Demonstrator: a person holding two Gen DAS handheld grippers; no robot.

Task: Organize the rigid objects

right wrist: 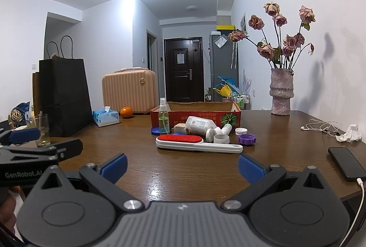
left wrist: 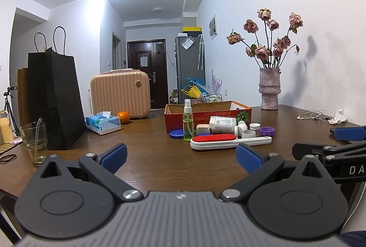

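Both tools, left (left wrist: pixel 181 156) and right (right wrist: pixel 182 165), gaped wide and empty; reaching carelessly for the red-padded white plastic brush (right wrist: pixel 198 143) risked toppling the upright green spray bottle (right wrist: pixel 164 117).

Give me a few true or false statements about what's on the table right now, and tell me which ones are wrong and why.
1. Both grippers are open and hold nothing. True: the left gripper and right gripper show spread fingers with only table between them.
2. The spray bottle lies on its side. False: it stands upright in front of the cardboard box.
3. The lint brush lies flat on the table, red pad up. True.
4. The large white pill bottle stands upright. False: it lies on its side.
5. The purple cap sits inside the box. False: it rests on the table, right of the brush.
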